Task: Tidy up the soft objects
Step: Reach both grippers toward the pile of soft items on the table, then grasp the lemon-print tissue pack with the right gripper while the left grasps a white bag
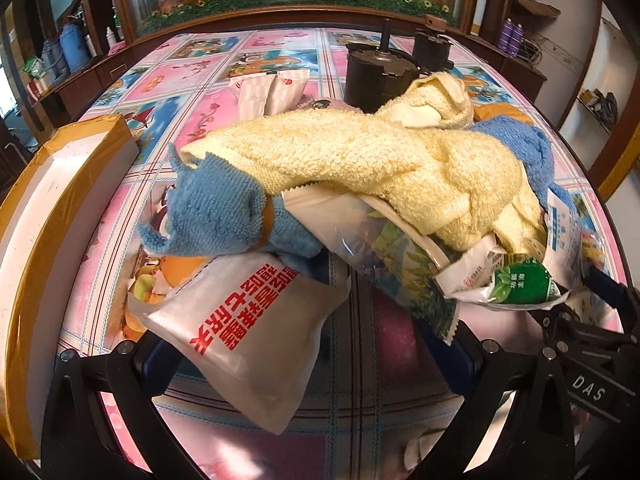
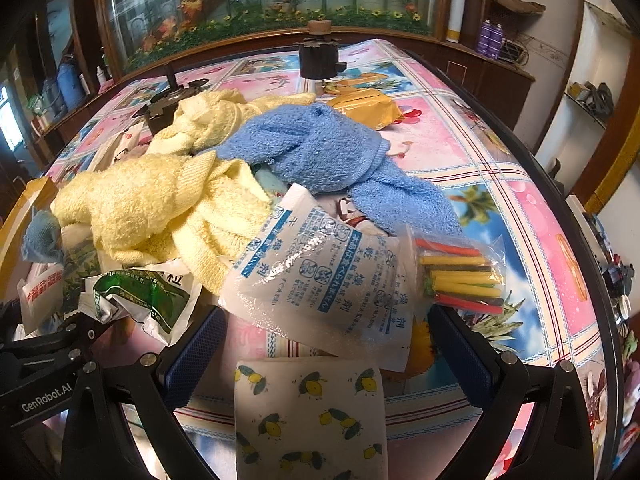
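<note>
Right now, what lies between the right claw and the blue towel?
In the right wrist view, a white desiccant packet lies between the right claw and the blue towel.

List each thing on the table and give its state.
Yellow towel: crumpled, draped over packets.
Blue towel: bunched, partly on yellow towel.
Blue cloth: crumpled.
Green packet: torn, crushed.
White packet: lying flat.
Left gripper: open.
Right gripper: open.

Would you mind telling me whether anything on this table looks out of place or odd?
Yes: two dark metal motor-like parts stand among the soft things, hard pieces in a pile of towels and packets. The yellow towel lies crumpled over a basket rim, not folded.
</note>
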